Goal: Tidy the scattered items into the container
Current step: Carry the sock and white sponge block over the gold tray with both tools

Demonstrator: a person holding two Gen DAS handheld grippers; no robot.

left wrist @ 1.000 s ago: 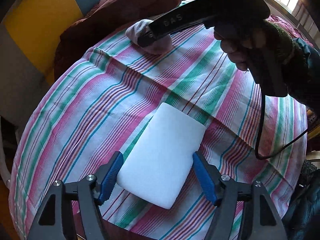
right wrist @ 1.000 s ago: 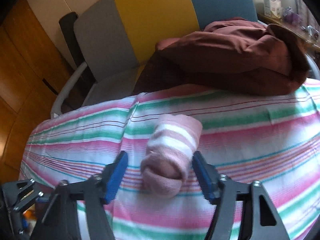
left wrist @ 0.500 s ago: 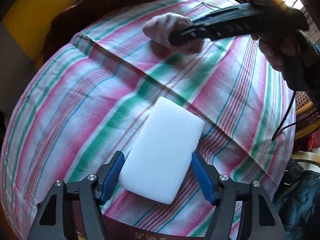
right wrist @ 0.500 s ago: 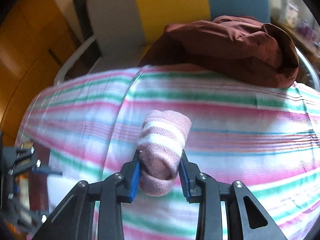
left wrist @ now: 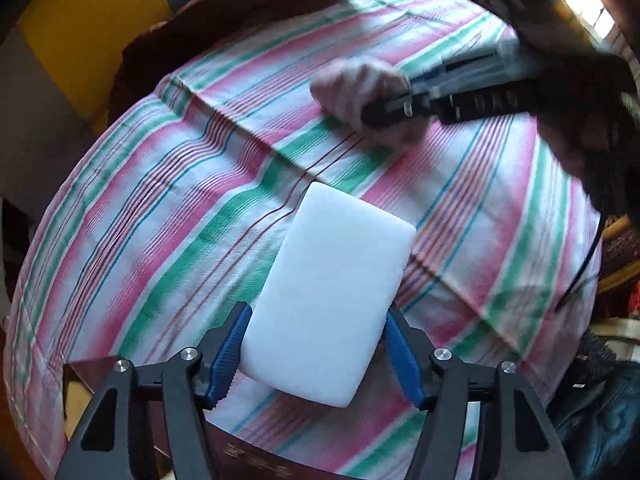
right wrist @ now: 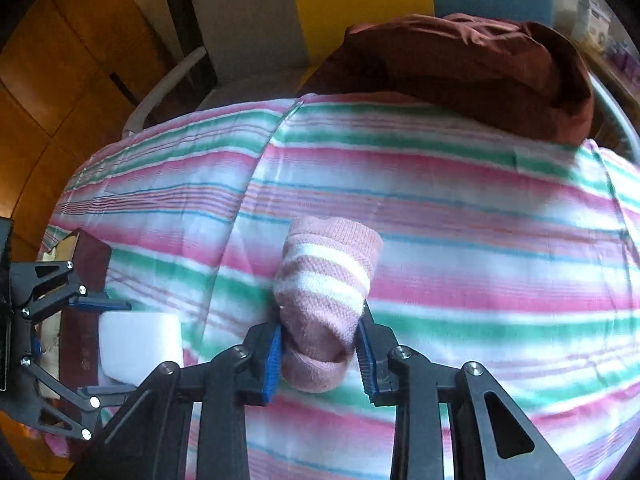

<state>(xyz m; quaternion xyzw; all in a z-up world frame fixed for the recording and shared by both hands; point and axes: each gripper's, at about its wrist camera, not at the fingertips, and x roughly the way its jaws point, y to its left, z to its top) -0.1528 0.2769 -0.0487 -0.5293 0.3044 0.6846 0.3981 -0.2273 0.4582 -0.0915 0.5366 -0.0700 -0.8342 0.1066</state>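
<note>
A white sponge [left wrist: 332, 288] lies flat on the striped cloth, between the blue pads of my left gripper [left wrist: 316, 352]. Its jaws are closing and the pads touch the sponge's two long sides. My right gripper [right wrist: 320, 356] is shut on a rolled pink sock with white stripes [right wrist: 328, 276], whose end sticks out past the fingertips. In the left wrist view the sock [left wrist: 352, 88] and the right gripper [left wrist: 384, 116] appear blurred beyond the sponge. The right wrist view shows the sponge [right wrist: 140, 344] and the left gripper [right wrist: 120, 346] at the left edge.
The pink, green and white striped cloth [right wrist: 480, 240] covers the whole surface. A heap of maroon fabric [right wrist: 460, 64] lies at its far edge, with a grey curved rim [right wrist: 614, 112] beside it. A dark red box with gold lettering [left wrist: 248, 460] sits under the left gripper. A chair [right wrist: 248, 20] stands behind.
My right gripper has shut on the sock and brought it across the cloth toward the sponge. The left jaws have narrowed onto the sponge's sides.
</note>
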